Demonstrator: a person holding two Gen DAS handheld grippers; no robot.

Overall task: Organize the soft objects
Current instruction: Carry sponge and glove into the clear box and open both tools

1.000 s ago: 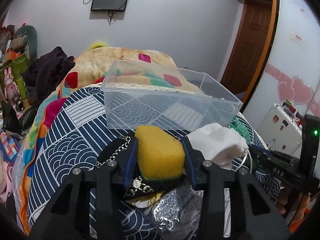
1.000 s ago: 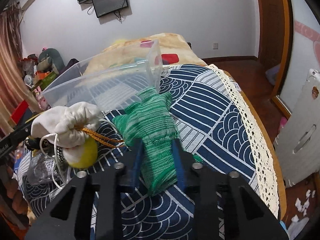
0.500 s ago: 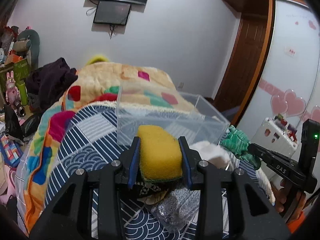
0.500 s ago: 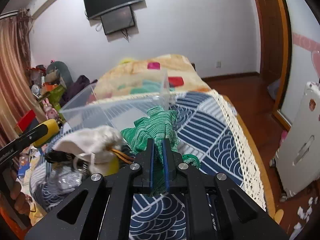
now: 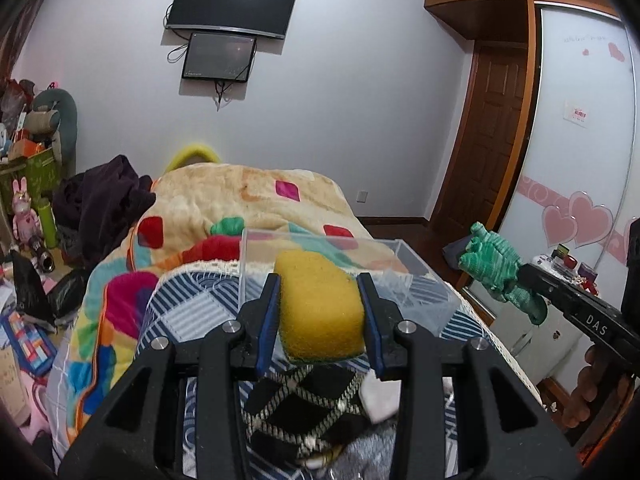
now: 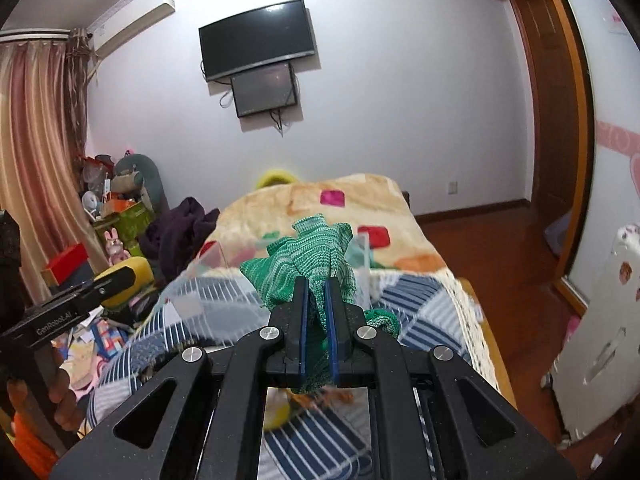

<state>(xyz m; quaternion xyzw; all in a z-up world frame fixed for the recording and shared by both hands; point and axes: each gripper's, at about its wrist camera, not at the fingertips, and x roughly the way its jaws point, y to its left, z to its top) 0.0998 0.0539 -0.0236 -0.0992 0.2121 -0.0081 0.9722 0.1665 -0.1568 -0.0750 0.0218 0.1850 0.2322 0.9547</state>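
Observation:
My left gripper (image 5: 320,304) is shut on a yellow sponge (image 5: 320,308) with a green underside, held above the bed just in front of the clear plastic bin (image 5: 416,280). My right gripper (image 6: 316,300) is shut on a green knitted cloth (image 6: 308,264), lifted above the bed near the bin (image 6: 208,304). The cloth also shows at the right of the left wrist view (image 5: 496,268), and the sponge at the left of the right wrist view (image 6: 128,280). A black patterned pouch (image 5: 304,412) and a white cloth (image 5: 380,396) lie below the left gripper.
The bed has a blue and white patterned cover (image 5: 188,312) and a colourful blanket (image 5: 248,196) behind the bin. Dark clothes (image 5: 100,208) and clutter (image 5: 28,216) are at the left. A wardrobe (image 5: 580,160) and door (image 5: 484,136) stand at the right.
Both grippers have risen from the bed with their loads, the sponge and the green cloth. The views now look higher, with the wall screens in sight. The right jaws closed tight on the cloth.

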